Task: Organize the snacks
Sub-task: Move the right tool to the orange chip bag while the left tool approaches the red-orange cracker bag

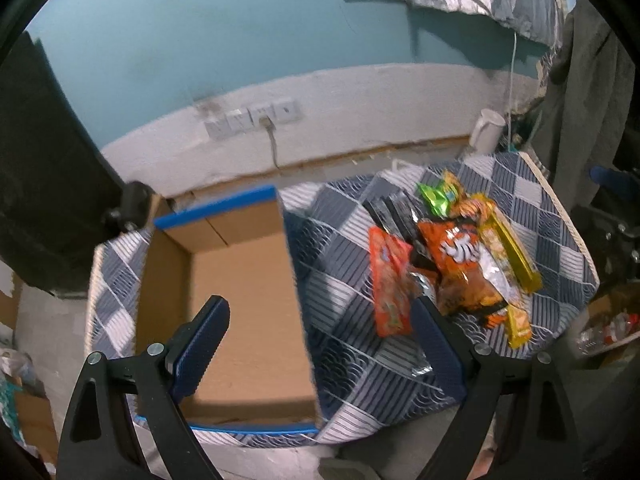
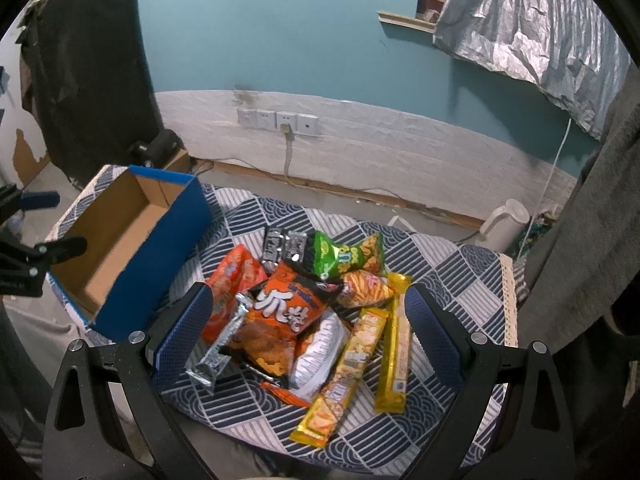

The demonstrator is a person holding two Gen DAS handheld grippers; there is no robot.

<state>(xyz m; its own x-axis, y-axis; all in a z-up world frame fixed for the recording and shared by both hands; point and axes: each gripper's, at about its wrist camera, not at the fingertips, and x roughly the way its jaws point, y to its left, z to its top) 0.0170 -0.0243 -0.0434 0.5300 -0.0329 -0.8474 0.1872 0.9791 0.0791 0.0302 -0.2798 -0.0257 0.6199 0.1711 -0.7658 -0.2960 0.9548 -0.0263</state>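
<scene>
A blue cardboard box (image 1: 240,280) (image 2: 132,248) stands open and empty on the left of a checked cloth. A heap of snack packets lies to its right: an orange chips bag (image 2: 280,320) (image 1: 460,264), a flat orange packet (image 1: 390,284) (image 2: 230,288), a green bag (image 2: 340,256) (image 1: 438,198), a silver bar (image 2: 220,348), two long yellow packs (image 2: 352,368) (image 2: 398,340). My left gripper (image 1: 320,320) hangs open over the box's right wall, holding nothing. My right gripper (image 2: 308,304) is open above the heap, its fingers on either side of the orange chips bag.
The cloth-covered table (image 2: 460,280) stands near a teal and white wall with sockets (image 2: 278,120). A white kettle (image 2: 504,220) sits on the floor behind. Grey fabric (image 2: 580,240) hangs at the right. The left gripper's fingers (image 2: 44,200) show at the right wrist view's left edge.
</scene>
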